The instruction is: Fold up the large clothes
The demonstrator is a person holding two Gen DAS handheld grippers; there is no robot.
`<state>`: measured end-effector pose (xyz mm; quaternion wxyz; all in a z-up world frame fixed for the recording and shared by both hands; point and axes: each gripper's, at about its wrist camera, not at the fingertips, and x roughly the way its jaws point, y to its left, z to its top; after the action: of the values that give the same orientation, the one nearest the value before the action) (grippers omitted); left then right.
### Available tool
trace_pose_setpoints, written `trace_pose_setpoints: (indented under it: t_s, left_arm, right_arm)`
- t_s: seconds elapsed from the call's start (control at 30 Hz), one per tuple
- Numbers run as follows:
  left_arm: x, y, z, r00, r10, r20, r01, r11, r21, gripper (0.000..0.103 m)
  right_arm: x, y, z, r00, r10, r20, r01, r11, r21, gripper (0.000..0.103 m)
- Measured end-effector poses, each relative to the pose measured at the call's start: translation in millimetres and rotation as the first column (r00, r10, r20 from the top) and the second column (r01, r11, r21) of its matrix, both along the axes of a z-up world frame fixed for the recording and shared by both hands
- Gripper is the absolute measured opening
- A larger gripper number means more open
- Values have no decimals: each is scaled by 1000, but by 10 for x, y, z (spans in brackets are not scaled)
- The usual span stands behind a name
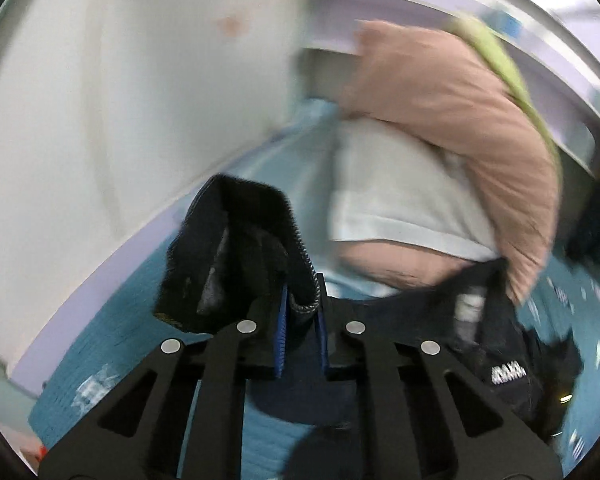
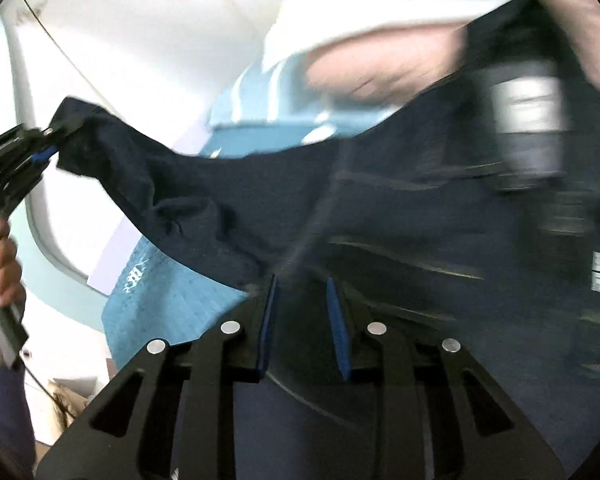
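The left tongs (image 1: 302, 312) tilt downward and are clamped on a folded edge of the dark navy garment (image 1: 236, 248), which bunches up just past the blue pads (image 1: 283, 332). In the right wrist view the same left tongs (image 2: 46, 148) hold one corner of that garment (image 2: 380, 220) lifted, with the person's hand (image 2: 4, 268) wrapped round the handle below.

The right tongs (image 2: 302, 320) also point downward; their pads stand a little apart with the navy cloth lying between them, and blur hides whether they press on it.

The garment stretches between the two tongs above a teal bed cover (image 2: 160, 300). Beyond it lie a pink pillow (image 1: 460, 120) and a white pillow (image 1: 388, 200).
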<state>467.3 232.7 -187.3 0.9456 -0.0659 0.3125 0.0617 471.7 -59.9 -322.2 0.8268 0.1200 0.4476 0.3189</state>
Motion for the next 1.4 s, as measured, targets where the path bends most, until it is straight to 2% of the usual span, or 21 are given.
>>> trace_pose_setpoints:
  t_s: [0.07, 0.13, 0.2, 0.27, 0.43, 0.57, 0.6, 0.7, 0.73, 0.8, 0.87, 0.9, 0.93, 0.97, 1.0, 1.07, 1.13, 1.2, 1.3, 1.33, 1.4]
  left_arm:
    - [112, -515, 9, 996, -87, -11, 88, 995, 55, 10]
    - [236, -929, -56, 986, -160, -45, 162, 986, 37, 8]
    - [333, -1310, -157, 975, -209, -69, 212, 976, 47, 8]
    - [404, -1742, -279, 956, -277, -95, 282, 958, 47, 8]
    - [573, -2626, -583, 904, -395, -162, 403, 915, 16, 7]
    - [740, -3132, -1030, 870, -424, -251, 437, 900, -6, 7]
    - [796, -3234, -1198, 852, -432, -295, 442, 896, -35, 7]
    - [914, -3450, -1602, 814, -430, -391, 454, 890, -33, 7]
    - [906, -3468, -1673, 808, -425, -407, 453, 891, -31, 8]
    - [935, -3483, -1789, 790, -434, -433, 444, 892, -83, 8]
    - [936, -3412, -1745, 784, -467, -410, 448, 882, -148, 19]
    - [938, -3379, -1695, 770, -509, -385, 461, 861, -216, 40]
    - [928, -3346, -1652, 762, -534, -367, 466, 845, -262, 76]
    - [904, -3324, -1571, 763, -553, -334, 472, 830, -296, 85]
    - [858, -3281, -1458, 775, -567, -279, 486, 817, -312, 86]
    - [818, -3239, -1317, 778, -589, -218, 508, 794, -333, 86]
    - [798, -3199, -1255, 802, -566, -191, 488, 806, -337, 87]
    - [807, -3208, -1314, 825, -513, -238, 455, 852, -260, 87]
    - [870, -3283, -1564, 813, -479, -331, 420, 876, -238, 87]
    - [897, -3305, -1701, 801, -473, -367, 402, 879, -256, 87]
    - [921, -3339, -1844, 791, -463, -399, 392, 885, -250, 87]
  right_arm:
    - [-144, -510, 102, 996, -75, 43, 76, 997, -25, 25]
    - [-346, -1128, 175, 979, -179, 93, 185, 981, -58, 26]
    - [-463, -1622, 195, 958, -267, 108, 275, 959, -65, 26]
    - [-587, -2182, 194, 916, -386, 106, 392, 919, -39, 26]
    - [-660, -3206, 37, 826, -562, 46, 562, 827, 25, 26]
    - [-689, -3642, -74, 785, -620, -21, 620, 783, 57, 28]
    - [-727, -3731, -106, 770, -637, -32, 638, 768, 57, 30]
    - [-715, -3963, -277, 721, -689, -70, 692, 720, 45, 33]
    - [-709, -4045, -330, 704, -705, -87, 709, 704, 39, 35]
    - [-705, -4188, -418, 675, -728, -118, 737, 672, 69, 38]
    - [-718, -4325, -496, 644, -750, -153, 765, 638, 94, 39]
    - [-723, -4400, -543, 626, -761, -169, 779, 618, 103, 40]
    - [-727, -4462, -583, 612, -770, -181, 790, 602, 114, 41]
    - [-726, -4507, -605, 595, -781, -189, 804, 584, 117, 41]
    - [-736, -4543, -612, 581, -791, -192, 814, 569, 118, 42]
    - [-757, -4642, -661, 547, -810, -211, 837, 530, 136, 42]
    - [-793, -4746, -716, 514, -825, -235, 857, 489, 162, 42]
    - [-803, -4823, -741, 491, -836, -244, 871, 462, 170, 42]
    - [-812, -4947, -790, 463, -847, -264, 885, 425, 190, 43]
    - [-805, -4986, -824, 458, -843, -281, 887, 415, 202, 44]
    - [-795, -5019, -872, 451, -840, -302, 890, 401, 217, 44]
